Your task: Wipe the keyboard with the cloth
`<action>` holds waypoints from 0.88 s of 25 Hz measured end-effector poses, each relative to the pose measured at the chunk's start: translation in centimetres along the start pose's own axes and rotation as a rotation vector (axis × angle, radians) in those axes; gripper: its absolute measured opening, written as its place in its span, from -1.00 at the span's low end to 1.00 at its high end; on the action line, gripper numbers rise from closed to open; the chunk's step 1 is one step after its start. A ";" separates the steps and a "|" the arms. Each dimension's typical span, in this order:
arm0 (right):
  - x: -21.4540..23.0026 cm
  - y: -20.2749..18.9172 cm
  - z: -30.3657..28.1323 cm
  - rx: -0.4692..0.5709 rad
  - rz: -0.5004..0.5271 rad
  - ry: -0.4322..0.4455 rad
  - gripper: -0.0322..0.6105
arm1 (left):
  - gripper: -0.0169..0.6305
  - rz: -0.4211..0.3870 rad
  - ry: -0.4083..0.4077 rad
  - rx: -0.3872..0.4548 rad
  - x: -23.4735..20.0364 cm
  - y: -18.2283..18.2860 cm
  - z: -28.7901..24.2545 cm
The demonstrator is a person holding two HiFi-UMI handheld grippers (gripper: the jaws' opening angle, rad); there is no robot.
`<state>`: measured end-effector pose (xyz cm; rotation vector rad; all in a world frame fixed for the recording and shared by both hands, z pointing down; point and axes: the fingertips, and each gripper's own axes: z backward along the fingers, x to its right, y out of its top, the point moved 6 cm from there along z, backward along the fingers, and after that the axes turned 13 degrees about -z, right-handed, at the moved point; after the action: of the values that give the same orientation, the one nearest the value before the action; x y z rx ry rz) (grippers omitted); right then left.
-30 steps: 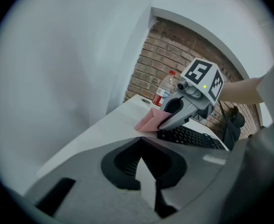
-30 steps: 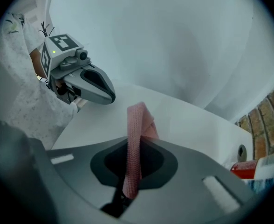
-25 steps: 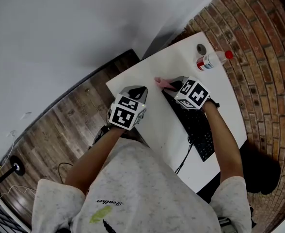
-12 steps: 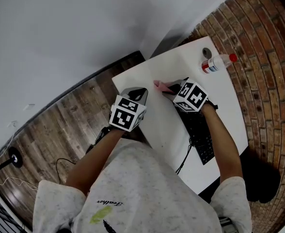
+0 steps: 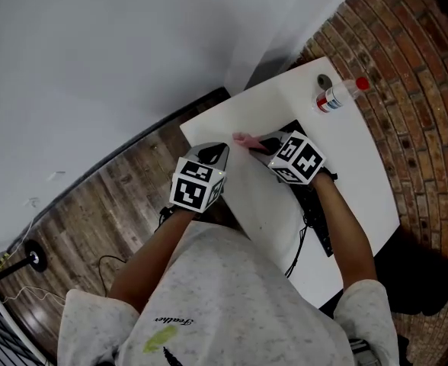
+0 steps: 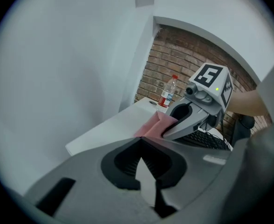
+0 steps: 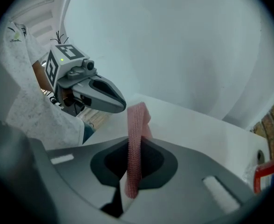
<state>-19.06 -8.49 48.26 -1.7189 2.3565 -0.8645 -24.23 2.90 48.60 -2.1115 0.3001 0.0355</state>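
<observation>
We are clamping the cloth [image 7: 136, 125] in our right claw [image 5: 265, 145] just past the keyboard [image 5: 316, 213]'s far end on the worktop [image 5: 285, 101]. Our left claw [image 6: 139, 143] is hovering nearby, jaws together and empty. The wiping seems barely begun.

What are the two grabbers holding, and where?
The right gripper pinches the pink cloth near one end, the rest sticking out in front. The left gripper holds nothing.
</observation>
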 end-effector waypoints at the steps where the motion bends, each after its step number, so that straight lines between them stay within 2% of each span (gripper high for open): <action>1: -0.1 0.3 0.4 0.027 -0.013 -0.012 -0.82 | -0.97 -0.005 -0.001 0.003 0.0 0.2 0.2; 6: -0.2 0.8 3.7 0.203 -0.115 -0.063 -0.83 | -0.97 -0.030 -0.016 0.033 0.6 2.1 0.3; 11: -0.4 -0.4 7.7 0.381 -0.225 -0.127 -0.83 | -0.97 -0.081 -0.073 0.053 2.4 4.5 -0.7; 18: -0.9 -4.6 13.2 0.564 -0.369 -0.305 -0.83 | -0.97 -0.185 -0.209 0.053 6.5 7.8 -3.6; 22: -1.4 -7.7 15.3 0.629 -0.469 -0.402 -0.82 | -0.97 -0.245 -0.301 0.044 9.3 9.3 -5.4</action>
<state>-5.94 -14.61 38.95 -1.9244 1.2607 -1.0435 -17.80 -8.17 42.37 -2.0501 -0.1358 0.1984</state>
